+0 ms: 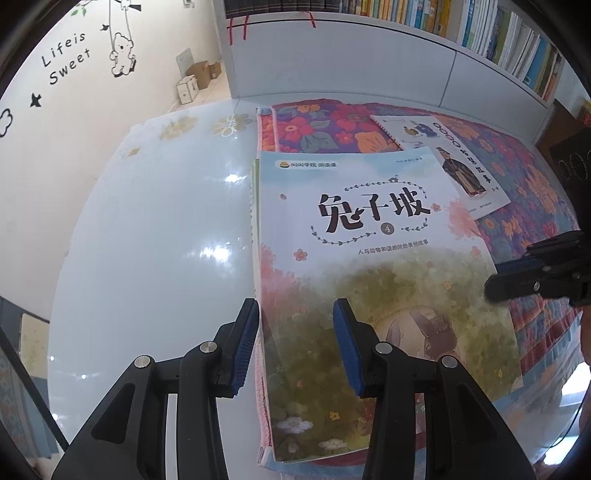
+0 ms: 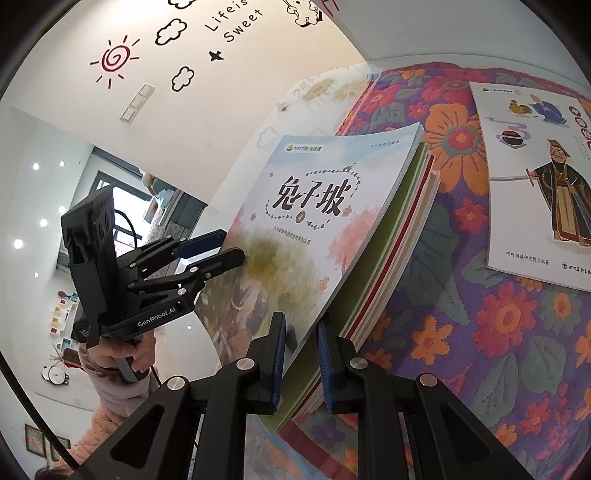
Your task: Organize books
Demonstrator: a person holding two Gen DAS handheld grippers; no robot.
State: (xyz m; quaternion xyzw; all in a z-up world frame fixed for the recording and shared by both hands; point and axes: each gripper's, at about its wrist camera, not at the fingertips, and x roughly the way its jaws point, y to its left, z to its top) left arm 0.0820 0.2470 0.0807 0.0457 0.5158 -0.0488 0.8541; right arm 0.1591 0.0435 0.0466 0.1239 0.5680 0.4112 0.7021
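Right gripper (image 2: pixel 301 360) pinches the book stack (image 2: pixel 391 236) at lower centre; left gripper (image 1: pixel 295 339), part-open, straddles its edge, holding nothing; next, squaring needs steady pressure.

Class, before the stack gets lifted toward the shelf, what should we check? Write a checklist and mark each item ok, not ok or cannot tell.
1. Right hand-held gripper is clamped on the stack of books: ok, its pads are closed on the near corner.
2. Left hand-held gripper is gripping the stack: not ok, its jaws are open and straddle the spine edge.
3. Stack edges are flush: not ok, the lower books step out along the side.
4. All books are gathered: not ok, a loose book lies apart on the floral cloth.
5. The shelf has a free slot: cannot tell, only filled rows show.
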